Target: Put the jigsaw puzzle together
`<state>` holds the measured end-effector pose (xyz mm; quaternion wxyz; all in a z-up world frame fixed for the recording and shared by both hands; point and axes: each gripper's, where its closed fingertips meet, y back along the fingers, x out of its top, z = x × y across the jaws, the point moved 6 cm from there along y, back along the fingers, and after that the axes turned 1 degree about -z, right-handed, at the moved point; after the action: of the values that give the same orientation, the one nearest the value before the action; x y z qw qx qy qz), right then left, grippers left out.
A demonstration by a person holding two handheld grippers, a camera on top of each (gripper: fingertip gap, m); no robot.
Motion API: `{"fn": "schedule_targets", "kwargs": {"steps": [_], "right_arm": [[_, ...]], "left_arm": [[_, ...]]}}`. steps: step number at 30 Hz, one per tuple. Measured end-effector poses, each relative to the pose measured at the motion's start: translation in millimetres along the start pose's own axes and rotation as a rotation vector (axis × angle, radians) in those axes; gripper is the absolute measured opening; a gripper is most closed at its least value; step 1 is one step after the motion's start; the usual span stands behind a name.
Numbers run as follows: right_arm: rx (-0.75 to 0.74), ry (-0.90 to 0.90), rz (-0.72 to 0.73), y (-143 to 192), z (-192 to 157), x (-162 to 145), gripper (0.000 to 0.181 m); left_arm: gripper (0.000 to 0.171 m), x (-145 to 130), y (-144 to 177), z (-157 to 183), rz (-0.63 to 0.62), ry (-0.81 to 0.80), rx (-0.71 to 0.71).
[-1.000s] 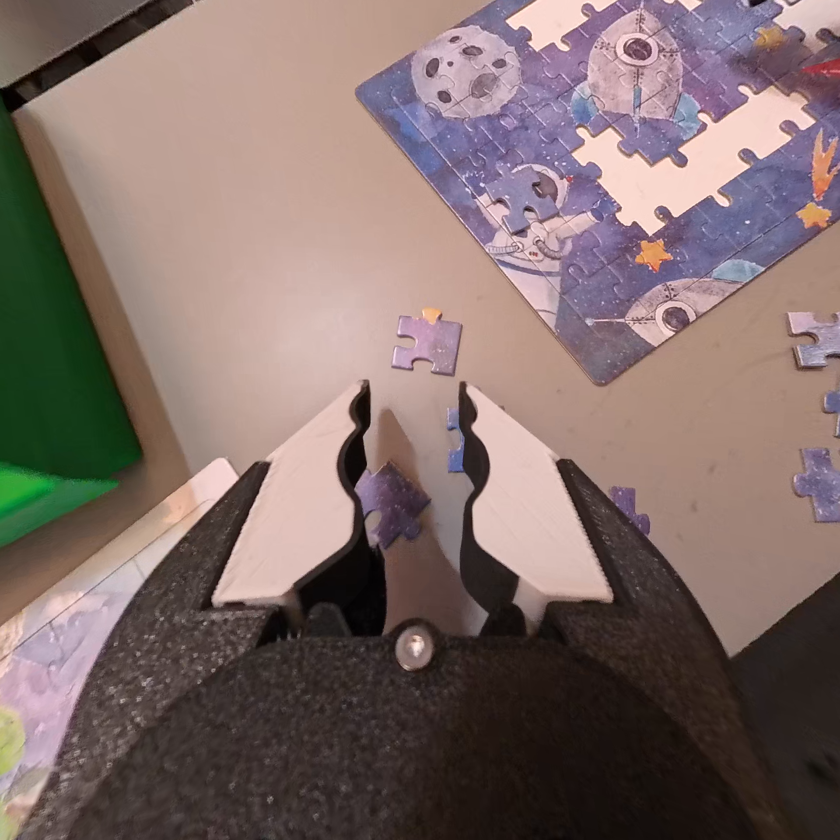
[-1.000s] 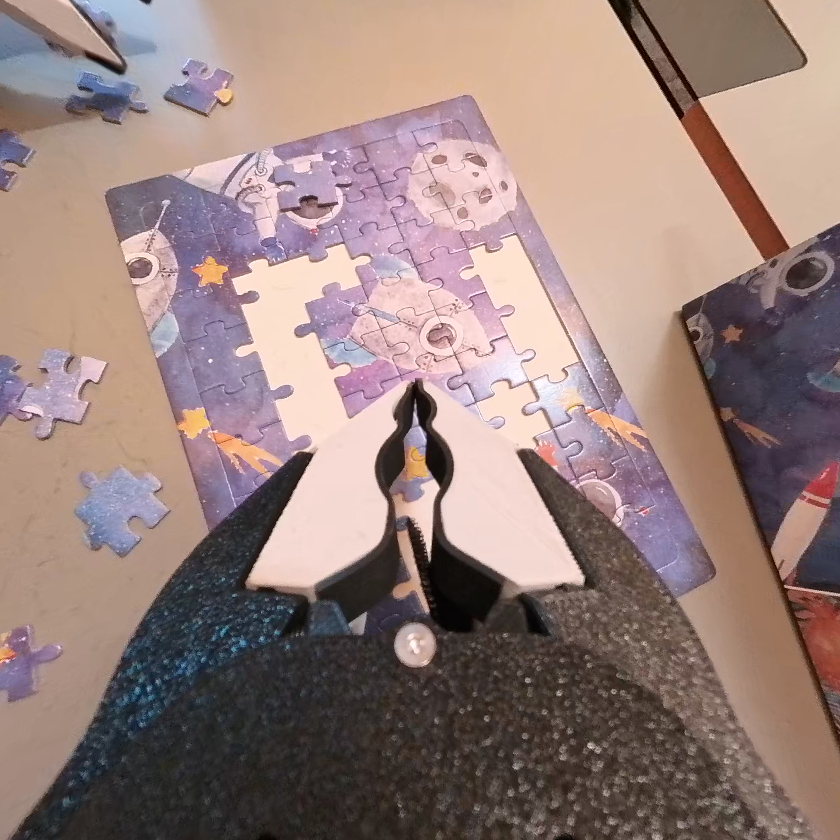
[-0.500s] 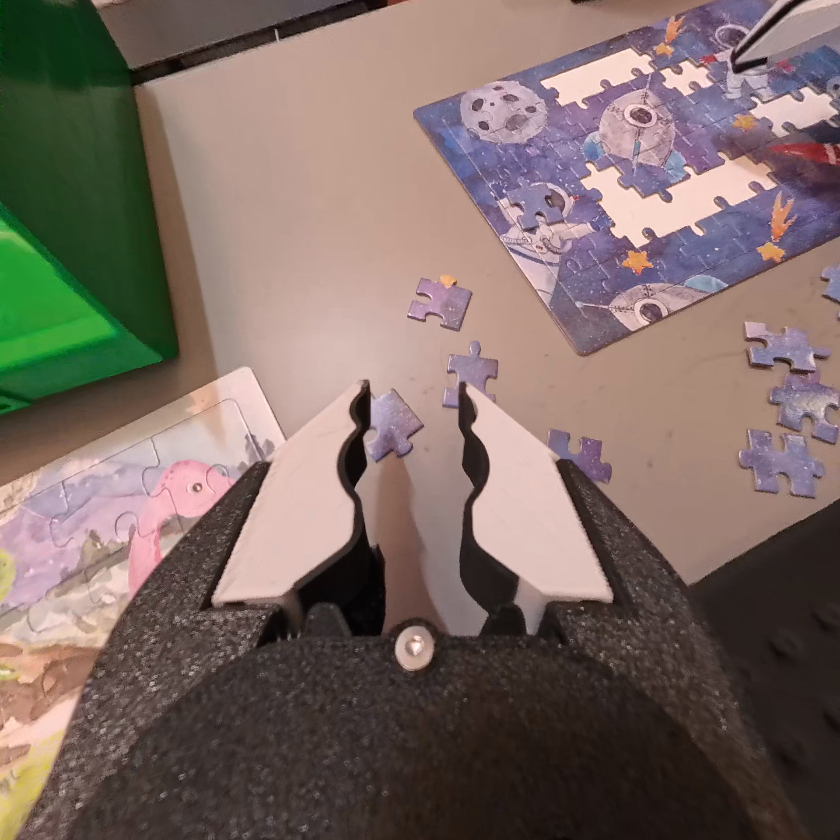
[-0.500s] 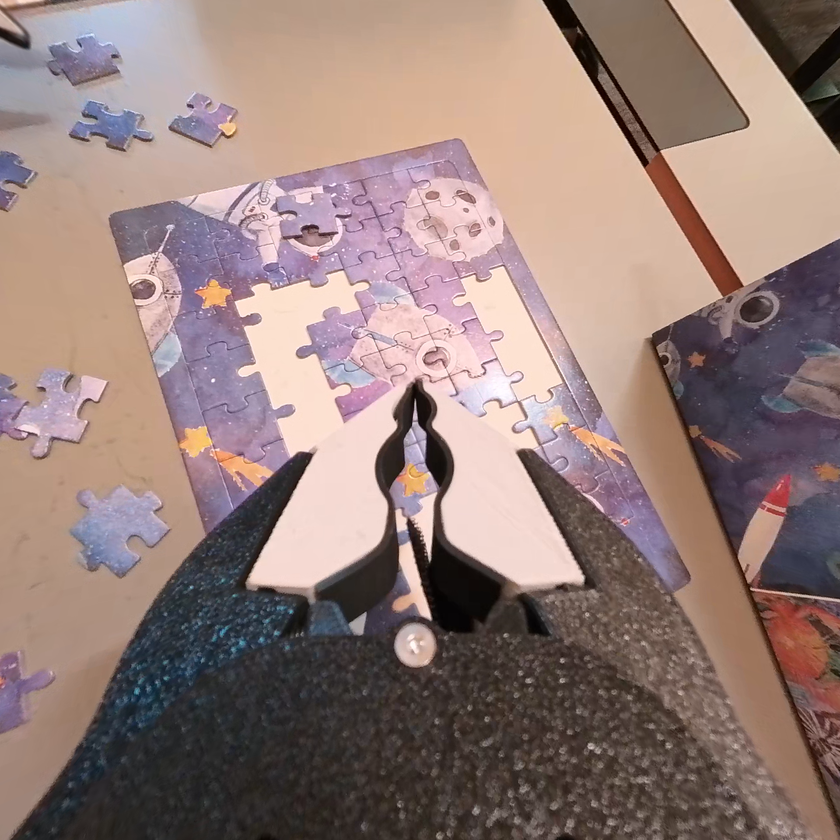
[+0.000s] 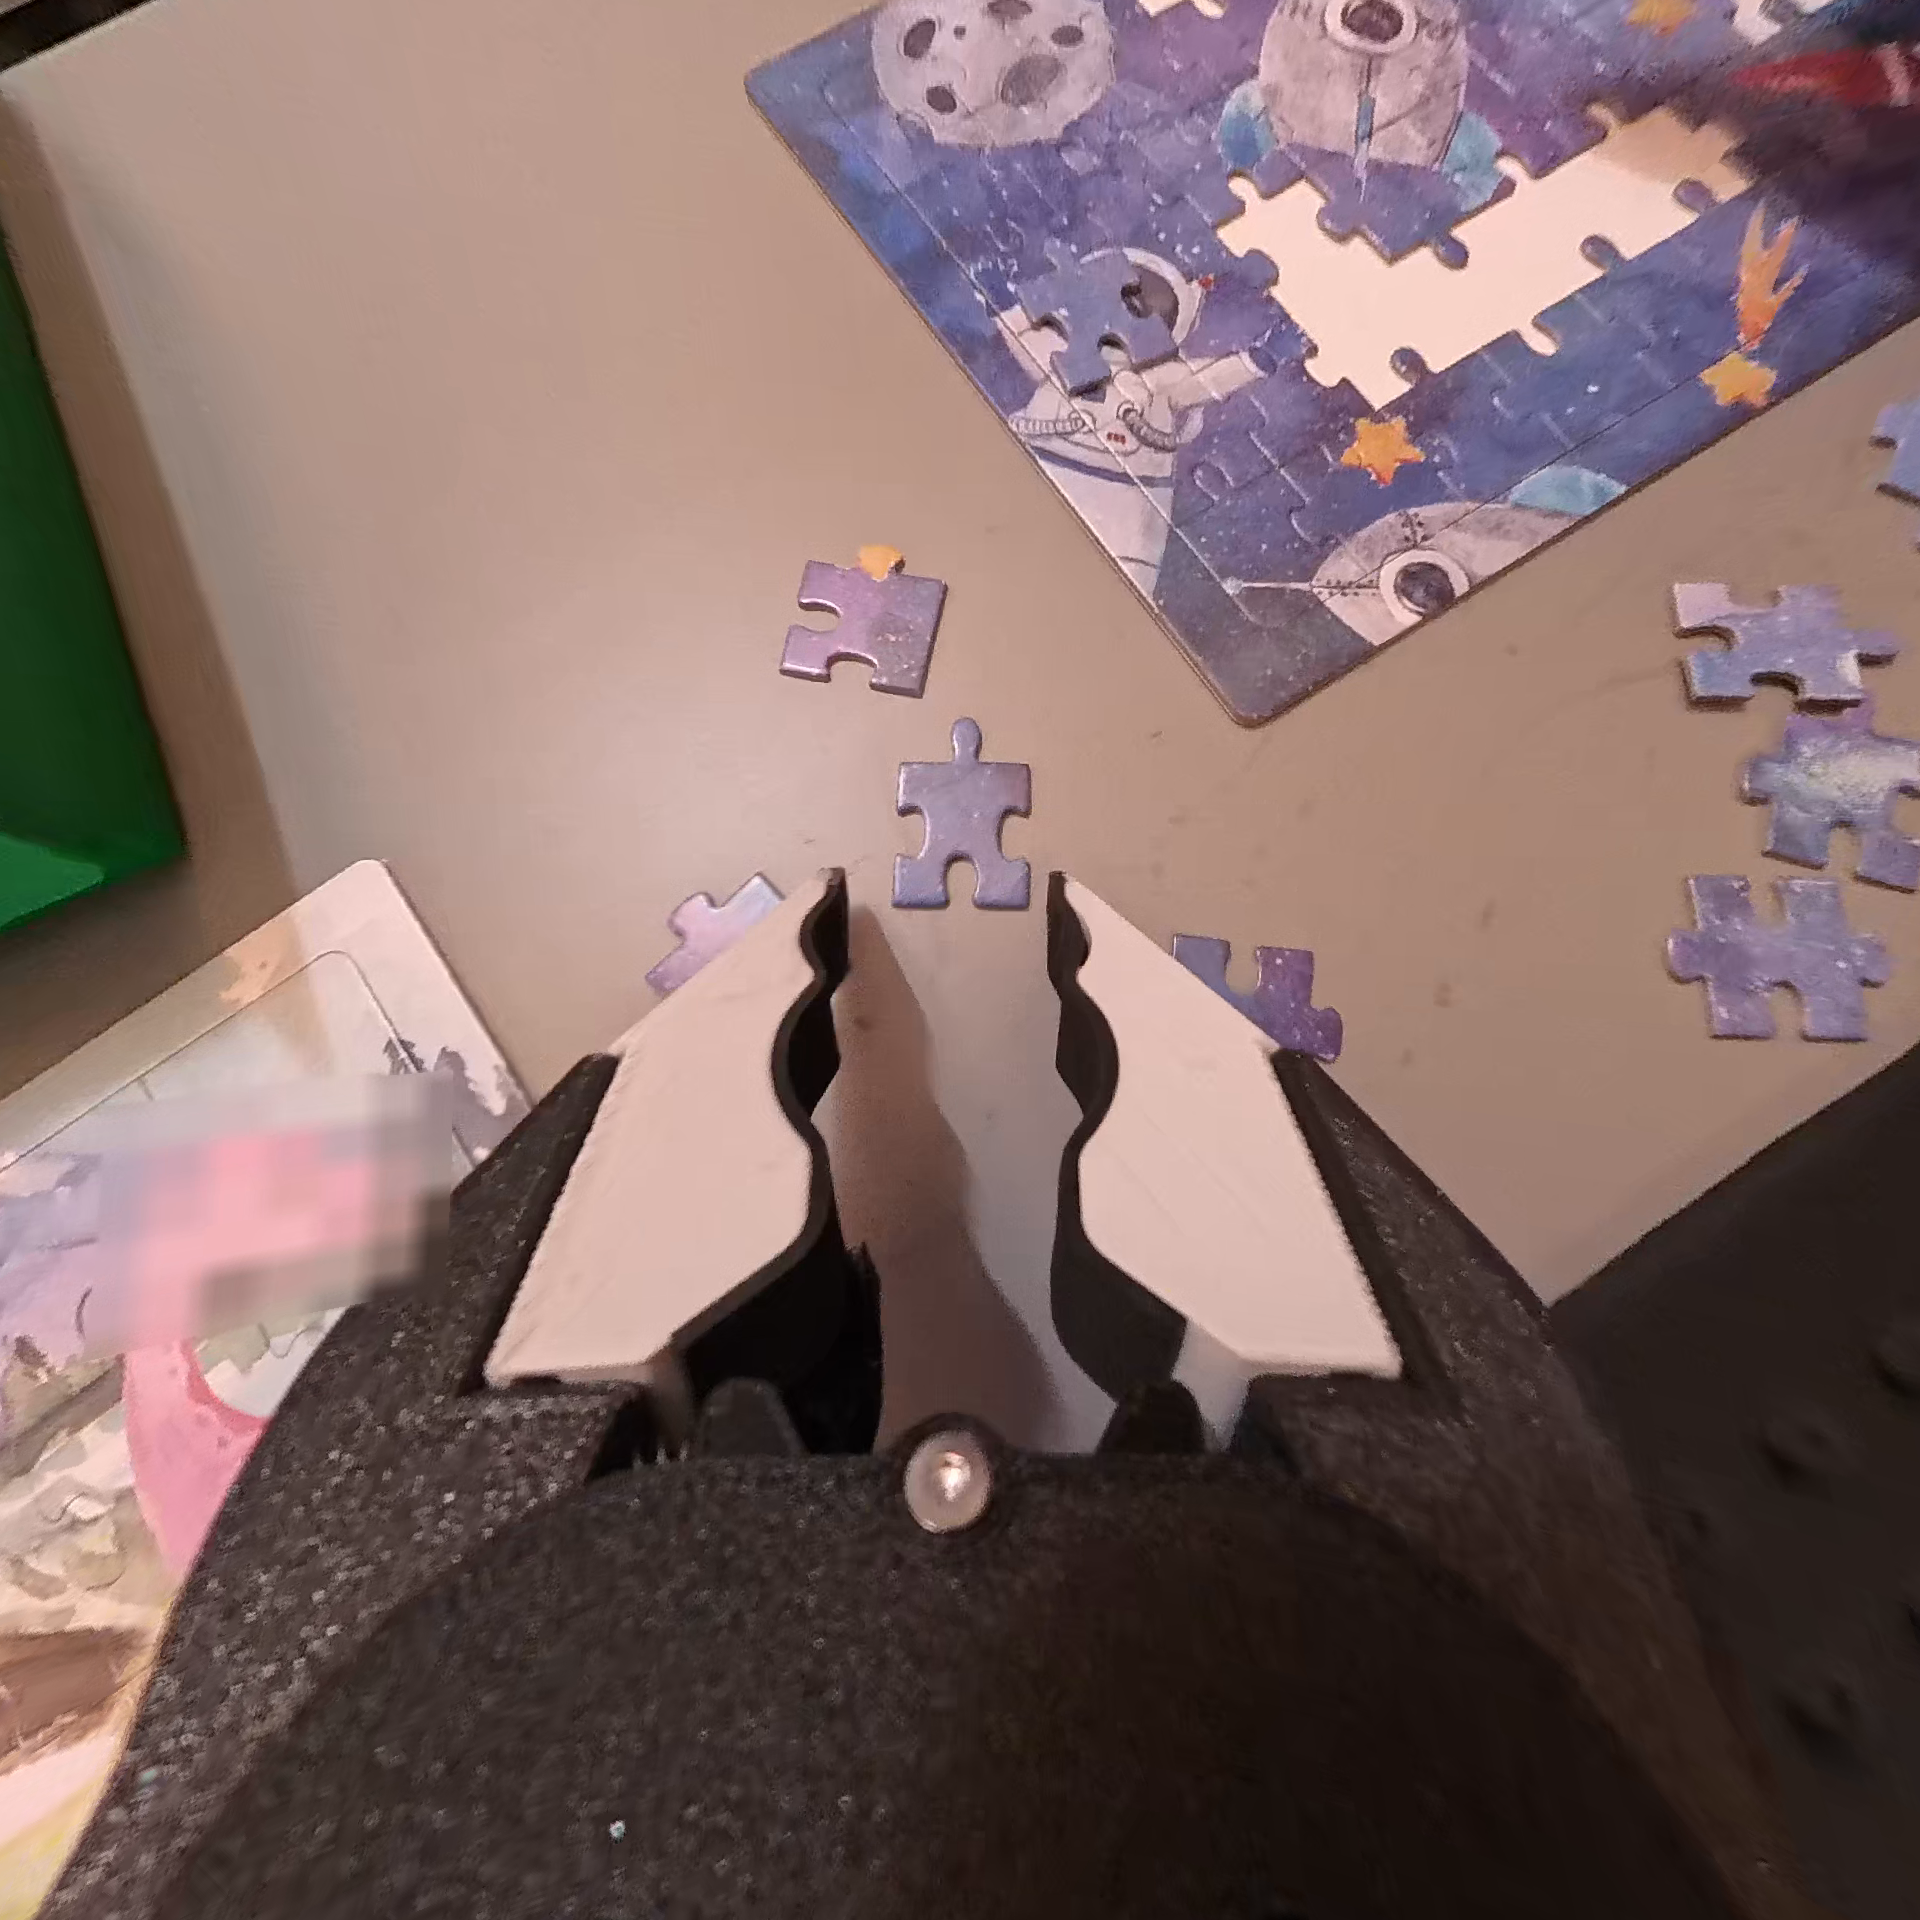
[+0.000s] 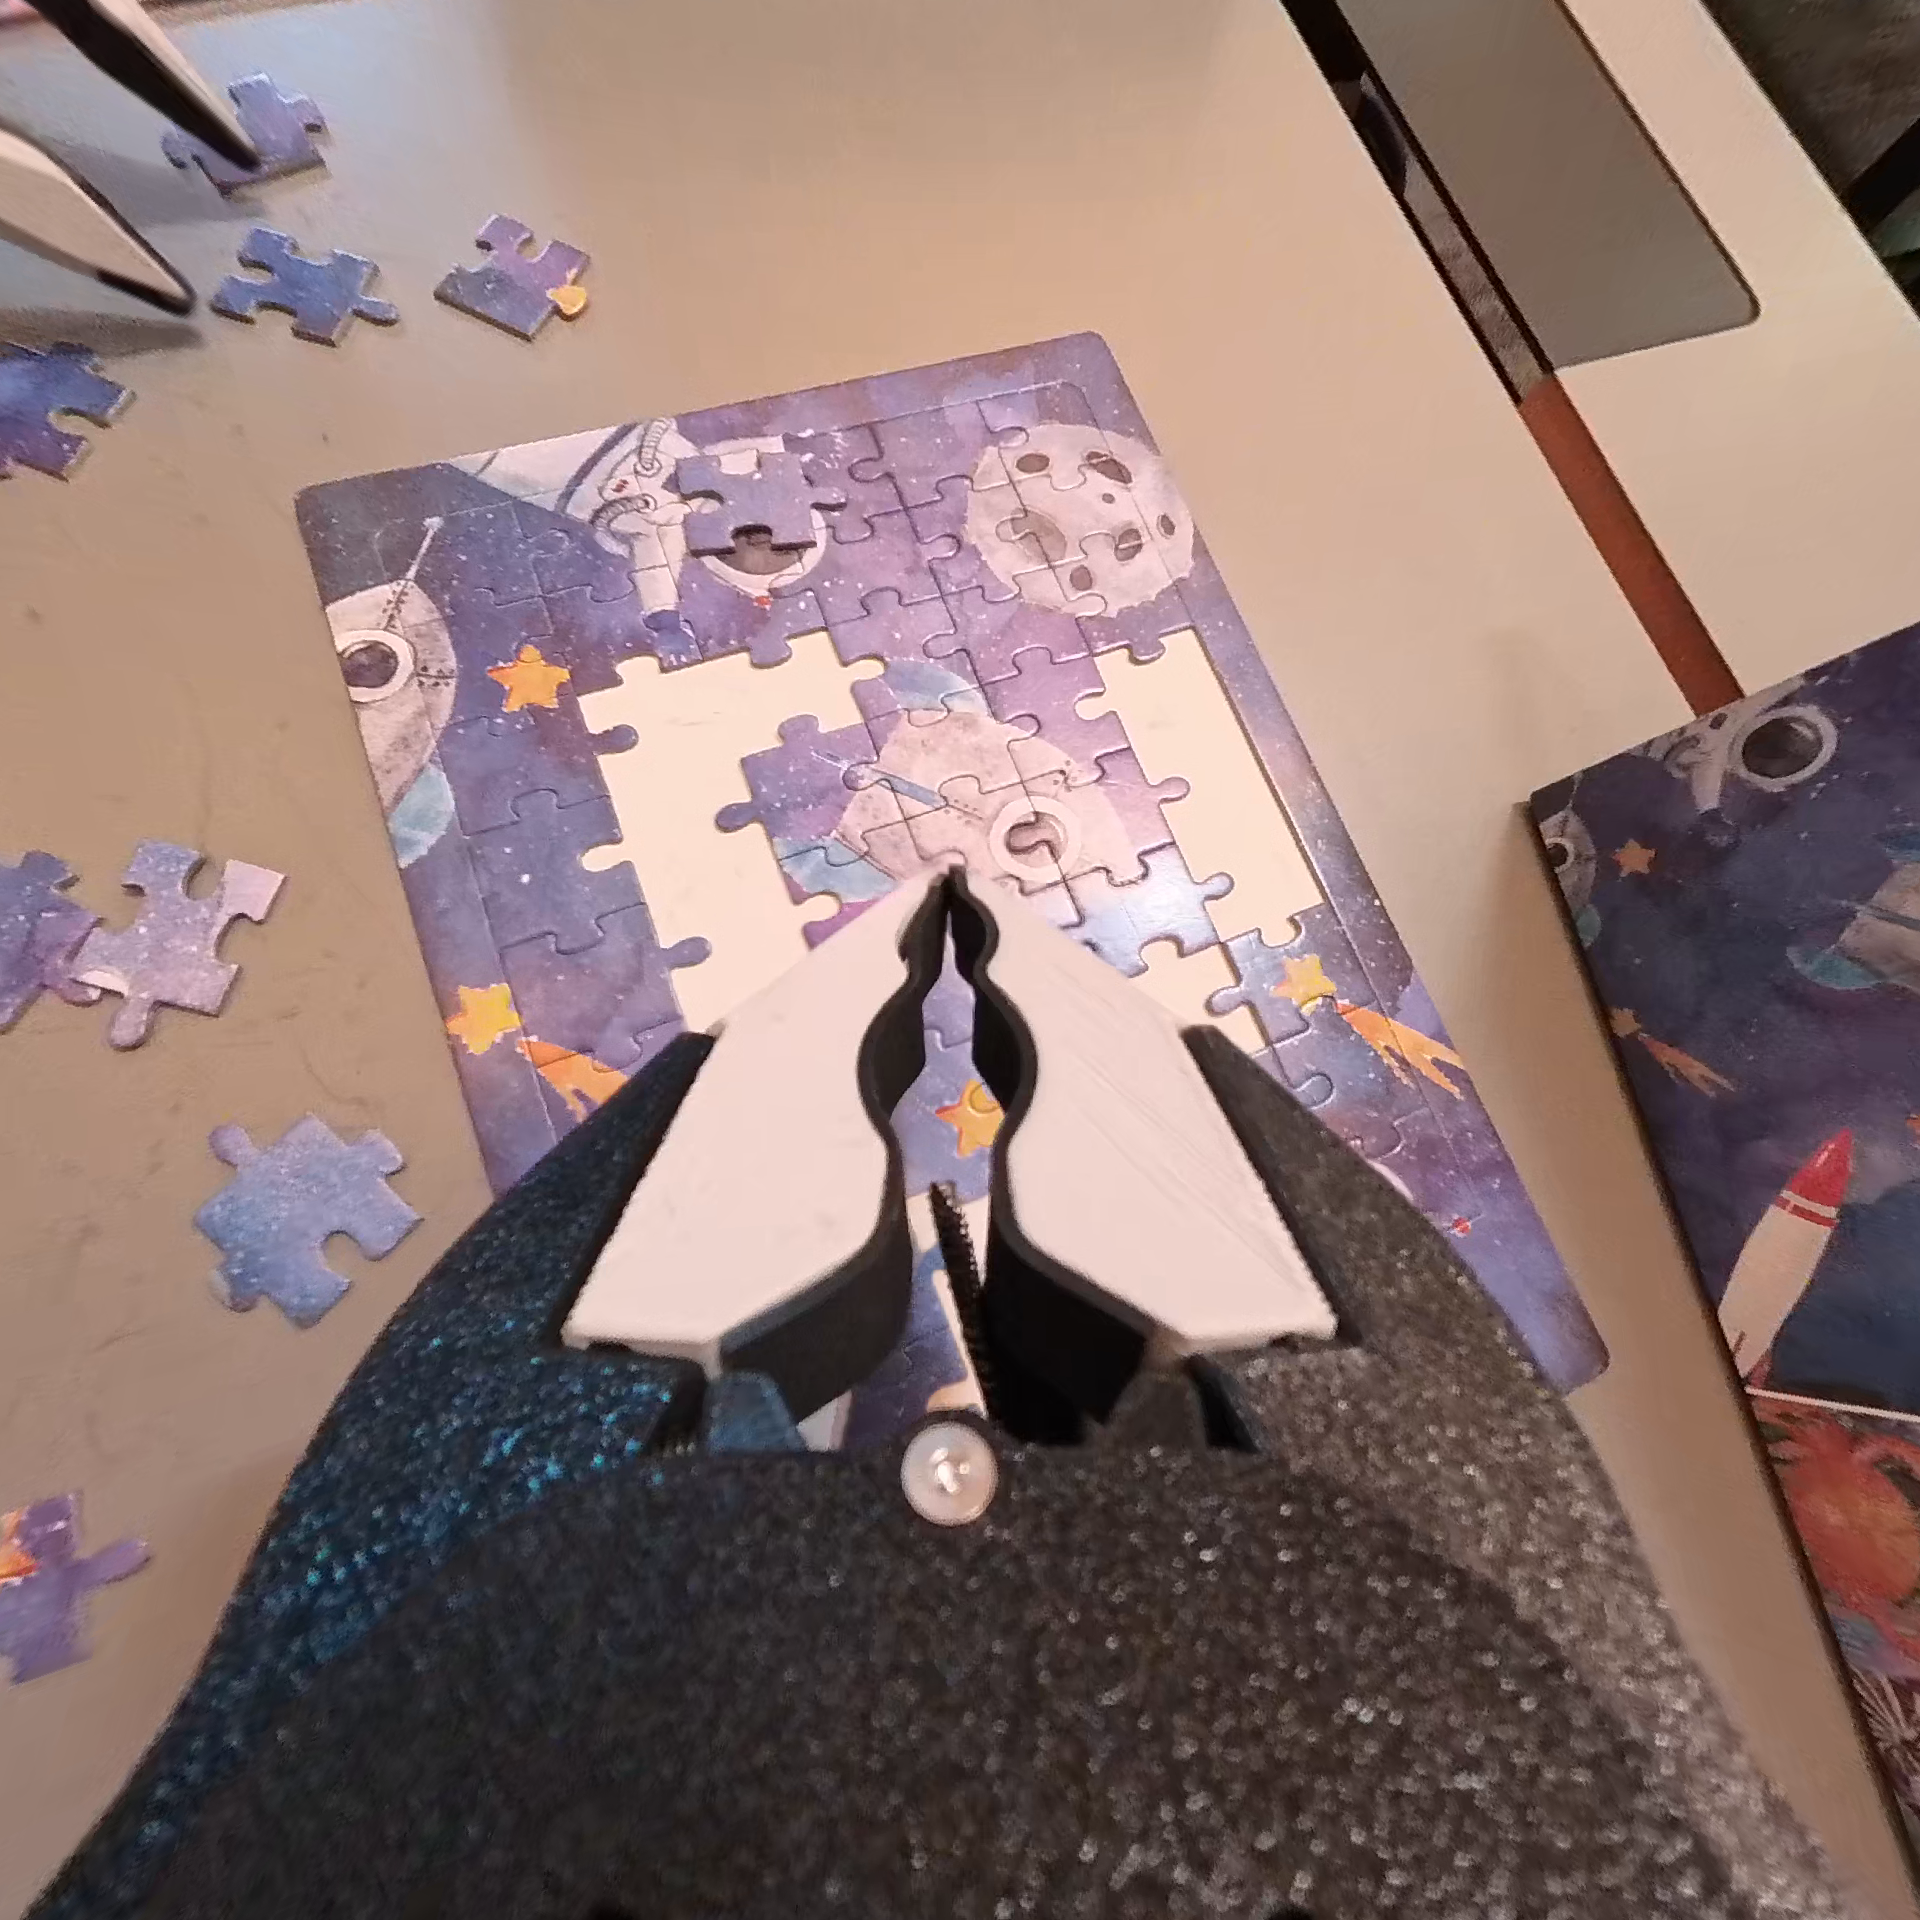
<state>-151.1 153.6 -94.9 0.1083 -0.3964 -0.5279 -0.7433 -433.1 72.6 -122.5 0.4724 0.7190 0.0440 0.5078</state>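
Two hand-held grippers are at work. Left hand-held gripper (image 5: 945, 883) stands wide, empty, with a loose piece (image 5: 964, 821) just past its tips on bare desk (image 5: 468, 416); other pieces (image 5: 868, 629) lie near, and a dinosaur board (image 5: 312, 1039) crowds the lower left. Right hand-held gripper (image 6: 951, 883) is closed to a slit over the puzzle (image 6: 499, 644) (centre frame), with nothing seen between the tips. Half a second ago the left one sat farther back, a piece by its left tip; the right has barely shifted.
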Motion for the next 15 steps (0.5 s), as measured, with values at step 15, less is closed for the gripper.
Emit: {"fn": "schedule_targets", "kwargs": {"steps": [15], "right_arm": [[0.035, -0.054, 0.026, 1, 7, -4, 0.000]], "left_arm": [[0.026, 15, -2, 5, -0.028, 0.061, 0.032]]}}
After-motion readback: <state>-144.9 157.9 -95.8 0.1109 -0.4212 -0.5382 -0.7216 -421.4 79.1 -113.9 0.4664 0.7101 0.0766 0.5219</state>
